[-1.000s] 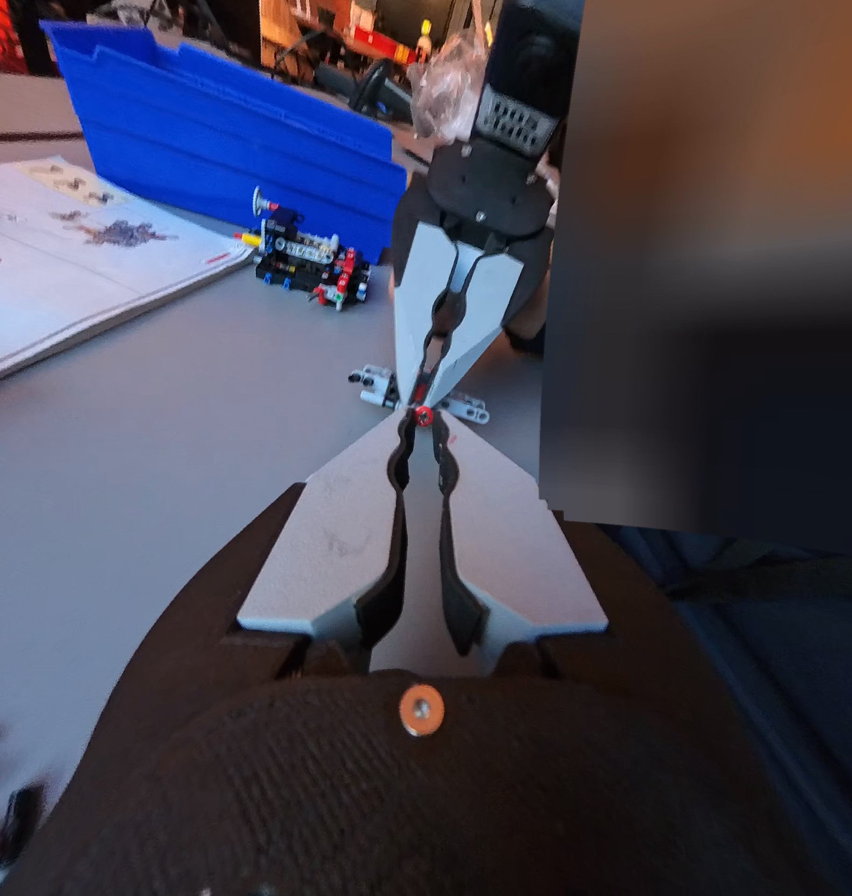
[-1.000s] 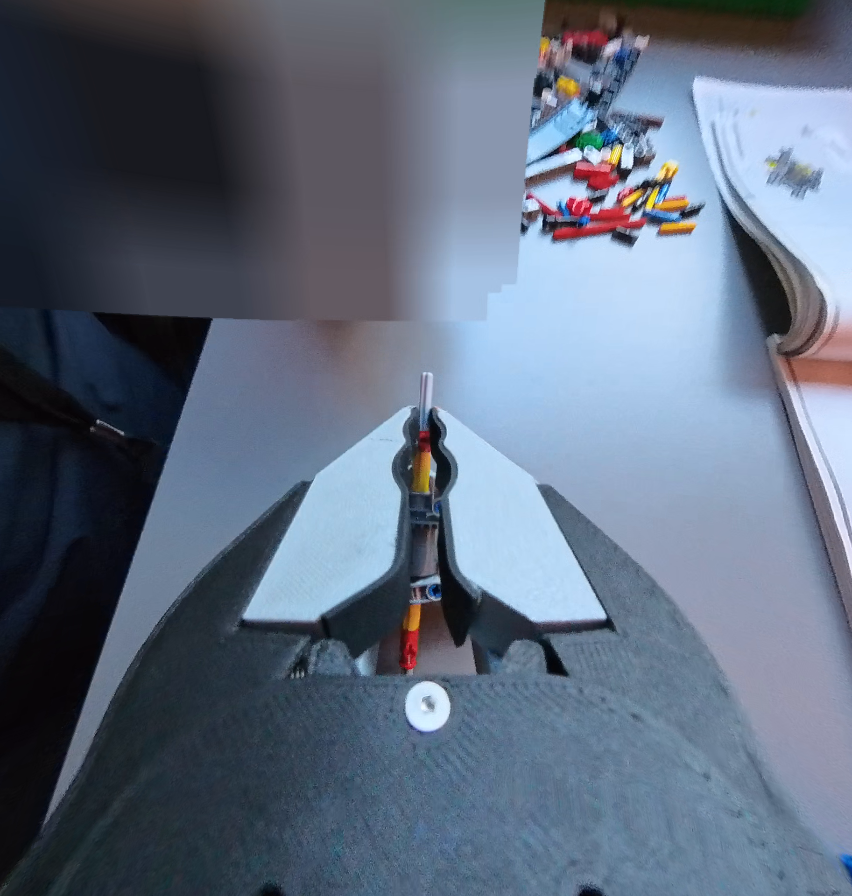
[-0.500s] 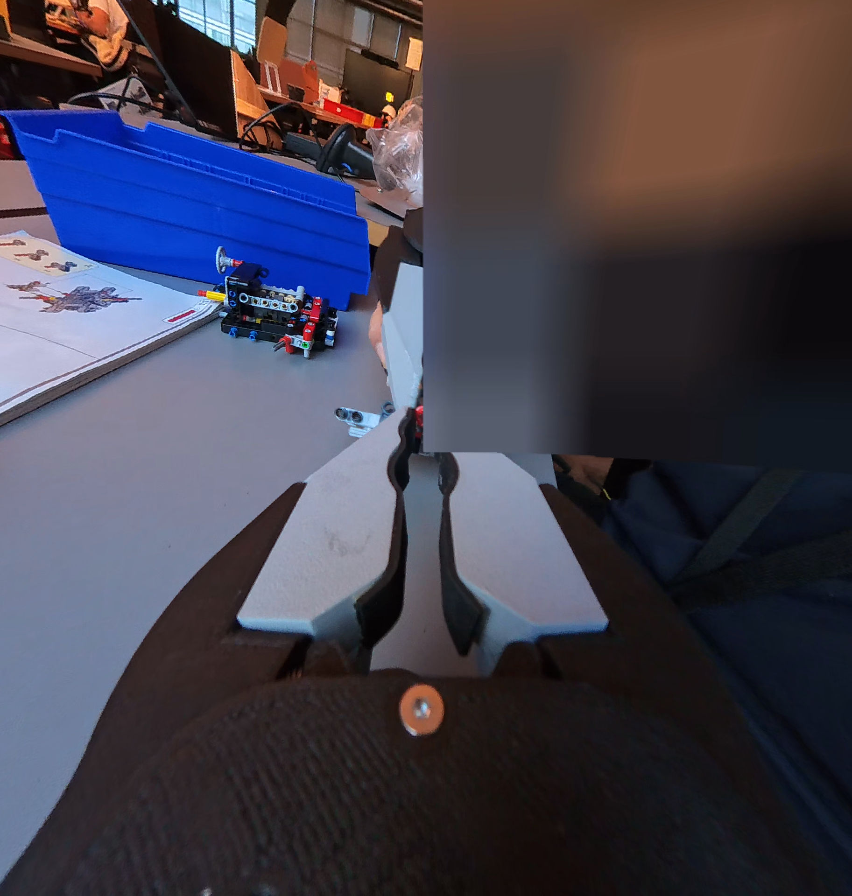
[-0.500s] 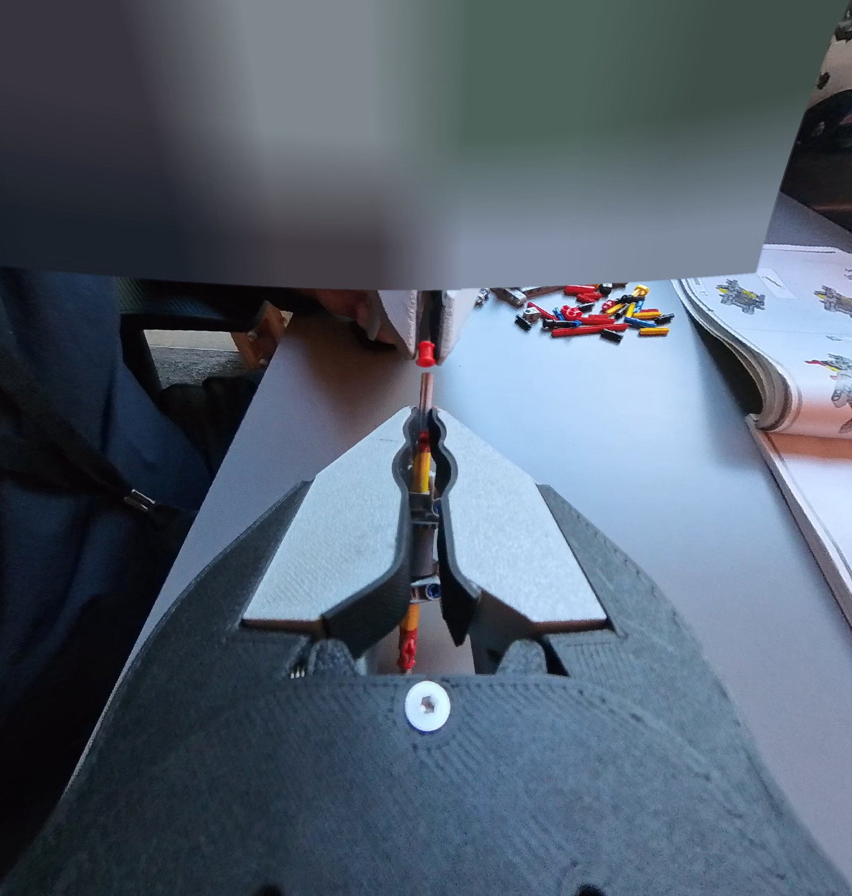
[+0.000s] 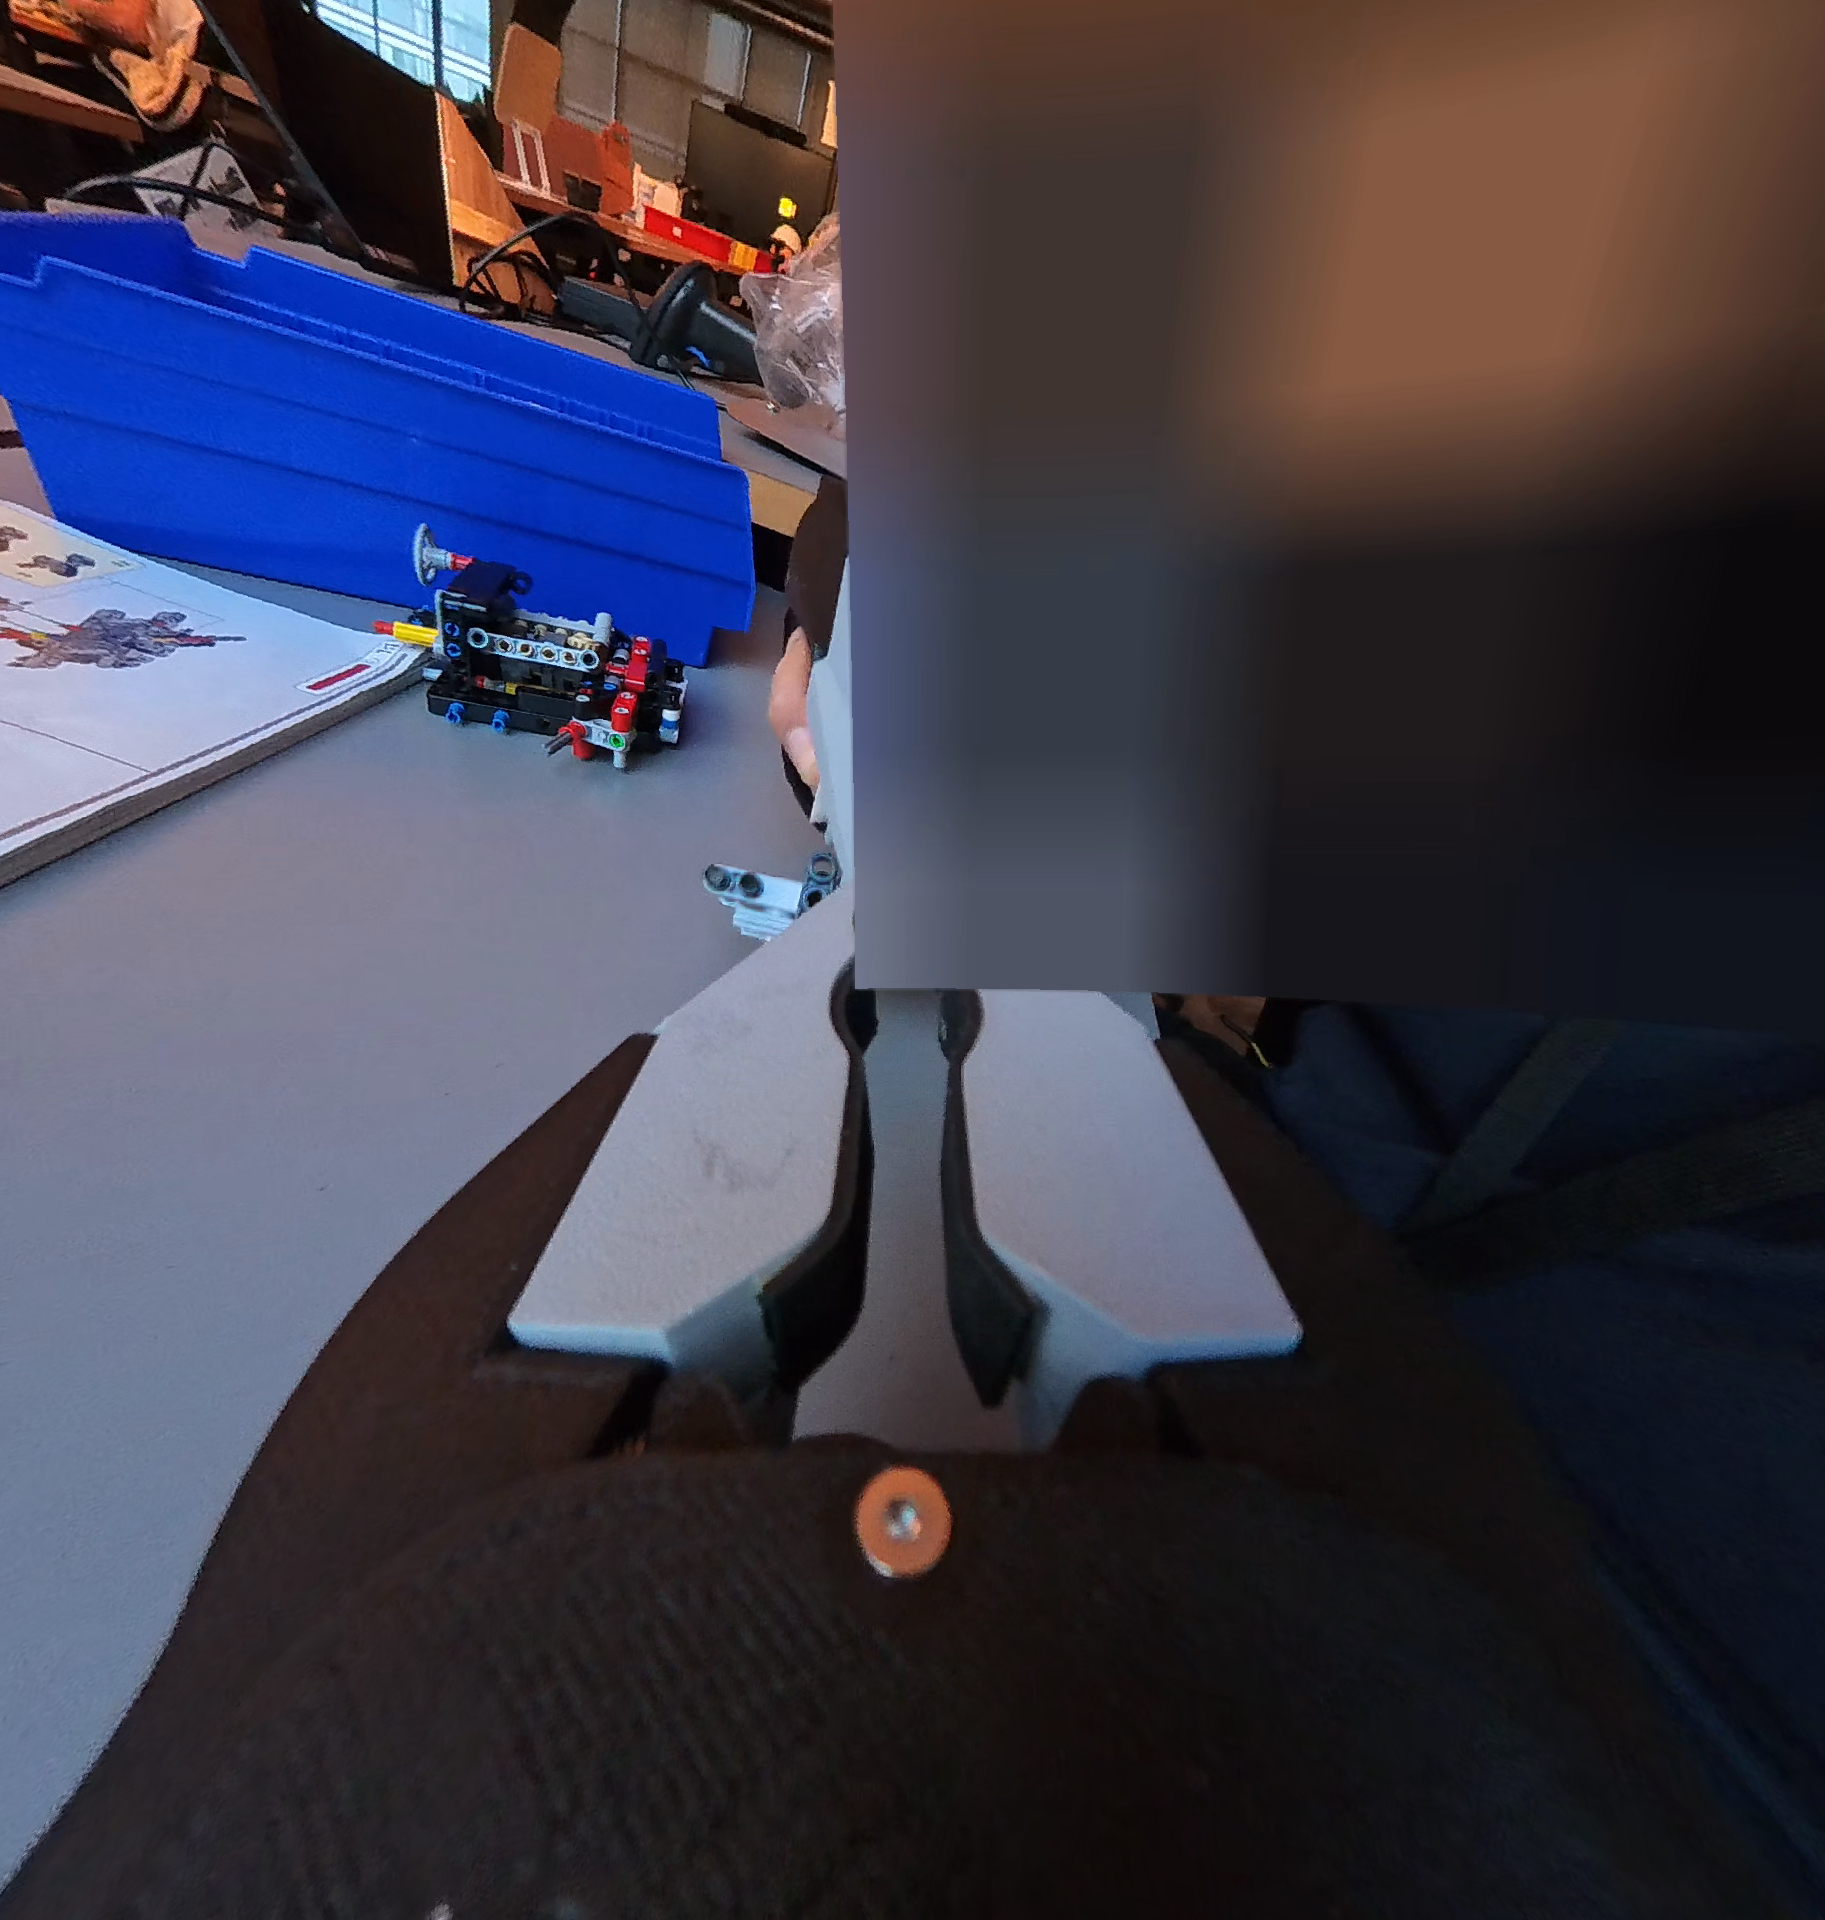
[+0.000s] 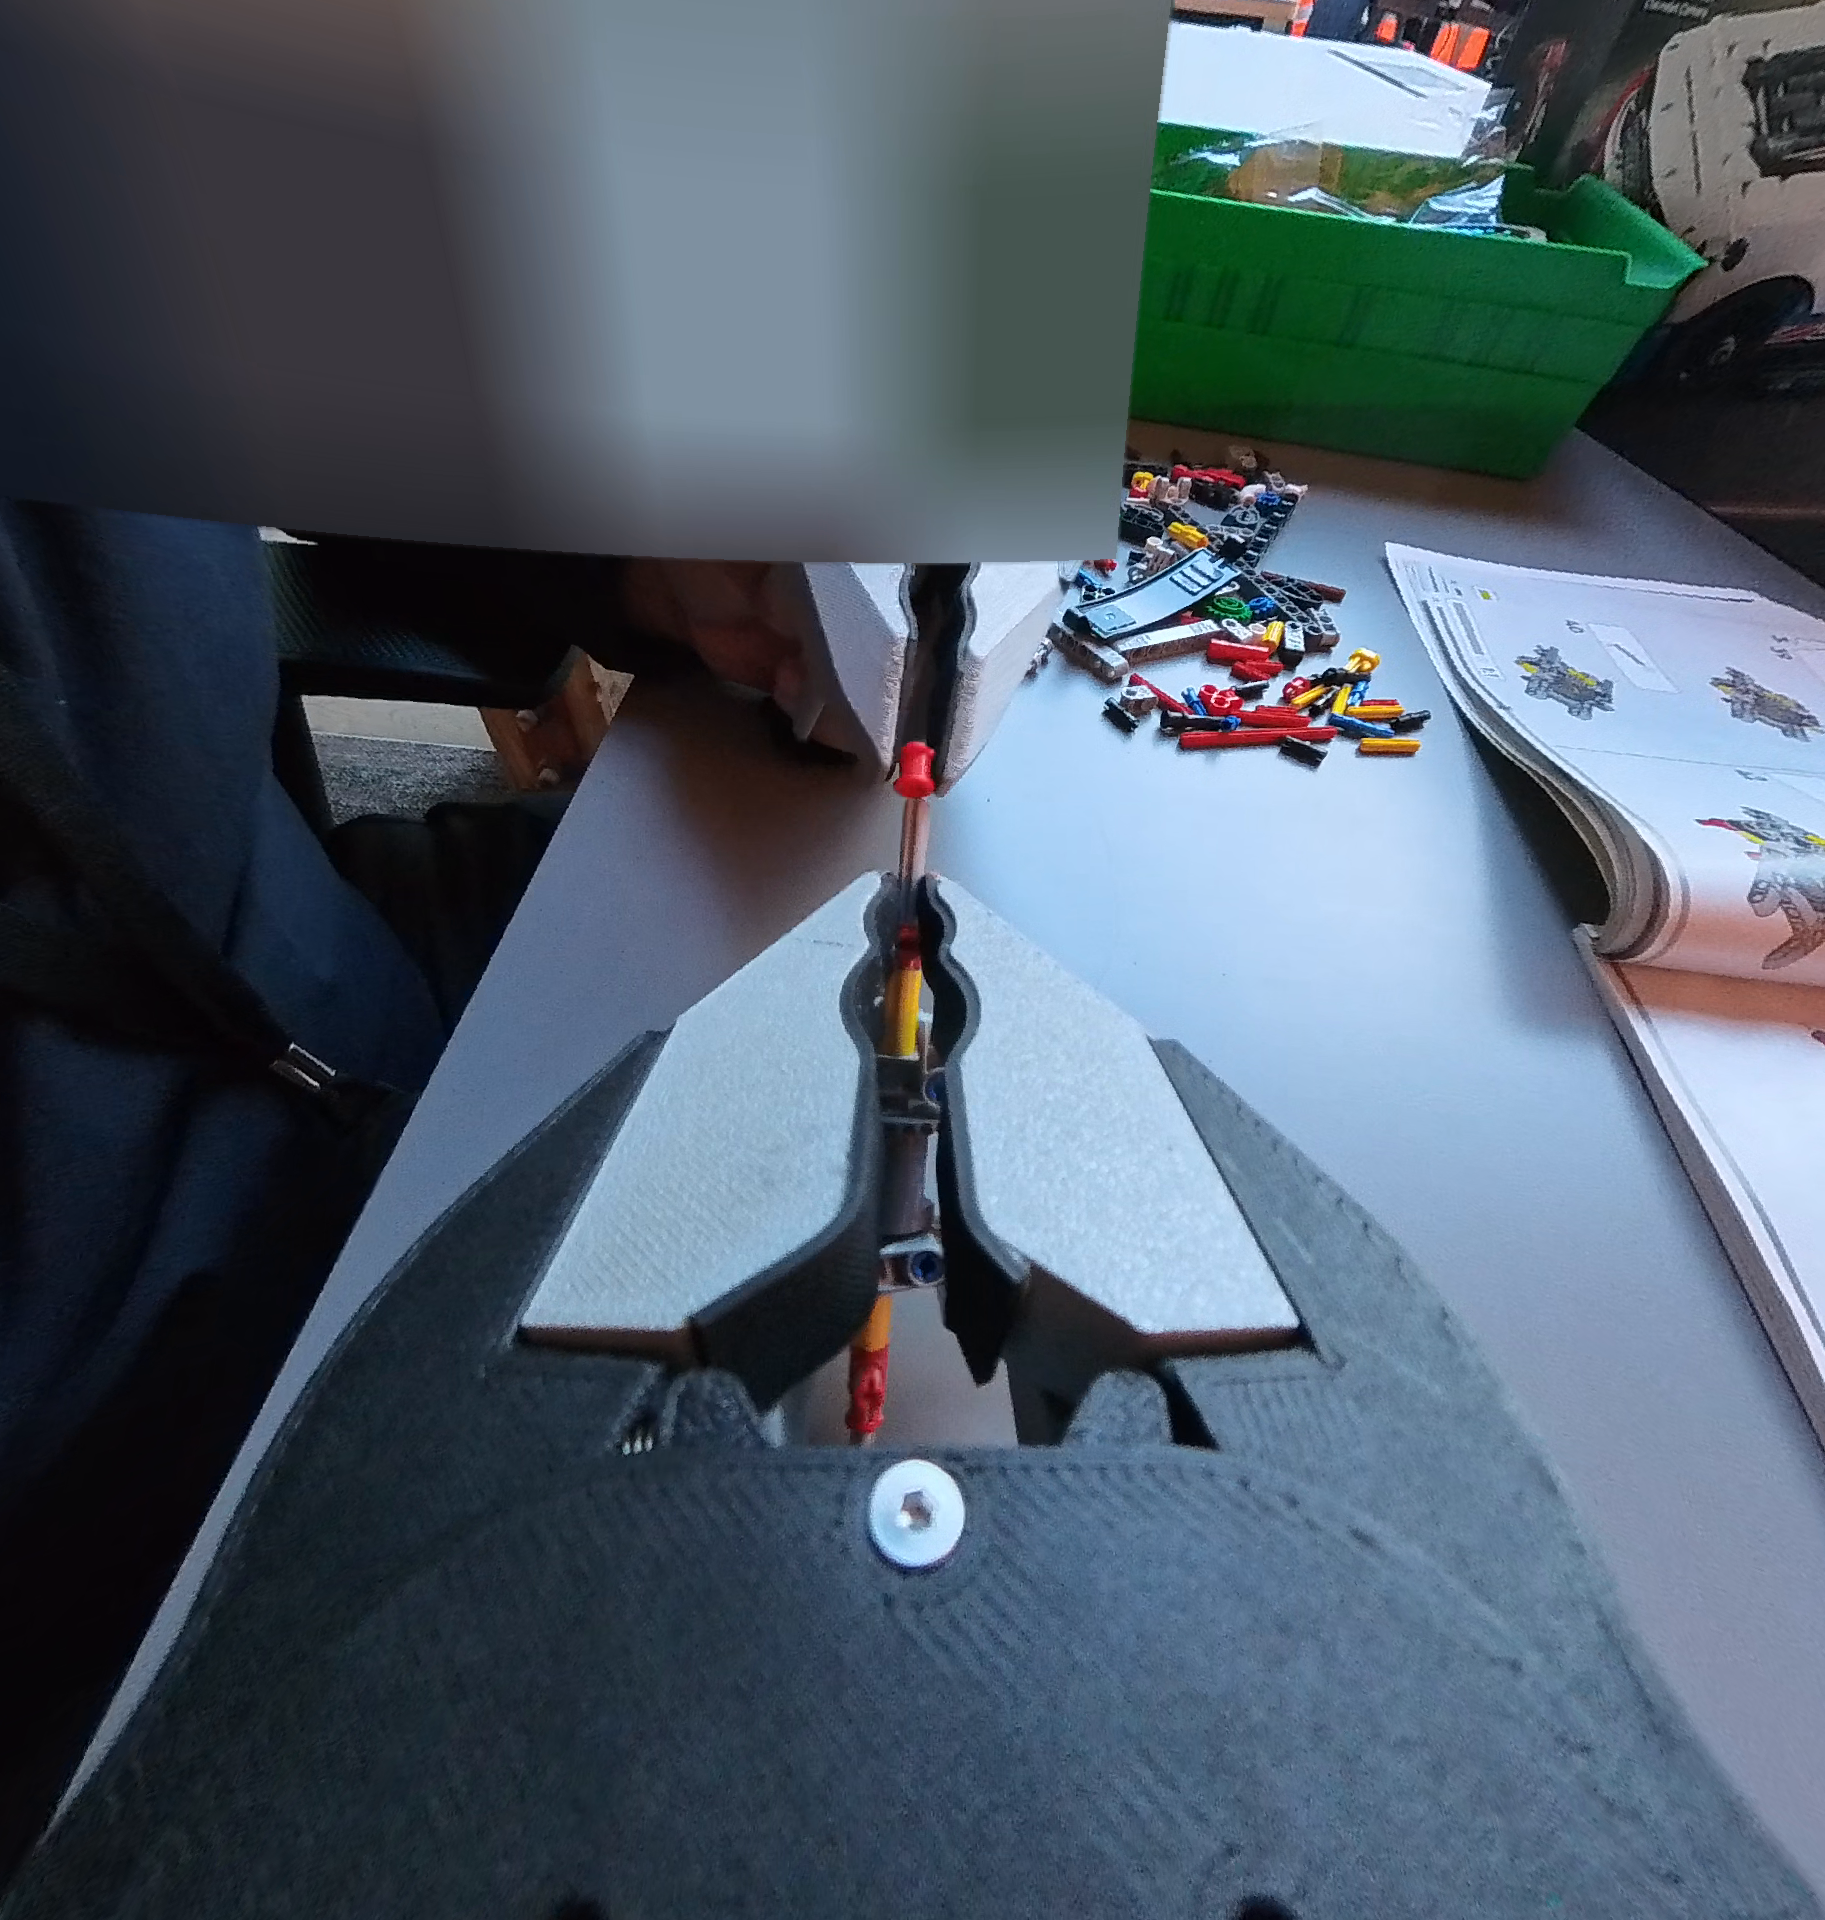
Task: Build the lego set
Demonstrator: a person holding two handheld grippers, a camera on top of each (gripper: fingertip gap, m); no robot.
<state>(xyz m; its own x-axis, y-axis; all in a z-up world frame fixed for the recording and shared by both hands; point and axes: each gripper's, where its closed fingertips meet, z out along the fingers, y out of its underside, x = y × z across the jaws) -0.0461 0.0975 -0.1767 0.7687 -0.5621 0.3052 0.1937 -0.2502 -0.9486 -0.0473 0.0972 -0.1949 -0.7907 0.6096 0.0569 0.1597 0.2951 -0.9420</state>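
The axle assembly [image 6: 903,1049], a thin grey rod carrying a yellow sleeve, red bushes and small grey connectors, lies lengthwise in the cleft of the right gripper [image 6: 909,883], its long axis running straight along the fingers. One end, with a red bush on it, shows back near the gripper's body; the other end, the bare grey rod tip [image 6: 914,836], sticks out past the fingertips and points forward at the left gripper [image 6: 929,774]. The right gripper's dark pads [image 6: 939,935] are closed on the assembly from both sides. Facing it, tip to tip, the left gripper's fingers are pinched on a small red bush [image 6: 913,767] held at their very ends, and the rod tip reaches up to that bush, in line with it; whether it has entered the bush cannot be told. In the left wrist view that gripper's fingertips are hidden behind a blurred patch. All this is above the near edge of a grey table [image 6: 1251,987]. Farther off lie a scatter of loose bricks [image 6: 1240,644], an open instruction booklet [image 6: 1718,779] and a green bin [image 6: 1386,312]; on the other side stand a partly built black model [image 5: 555,675], a small grey connector piece [image 5: 768,888] and a blue bin [image 5: 368,447].
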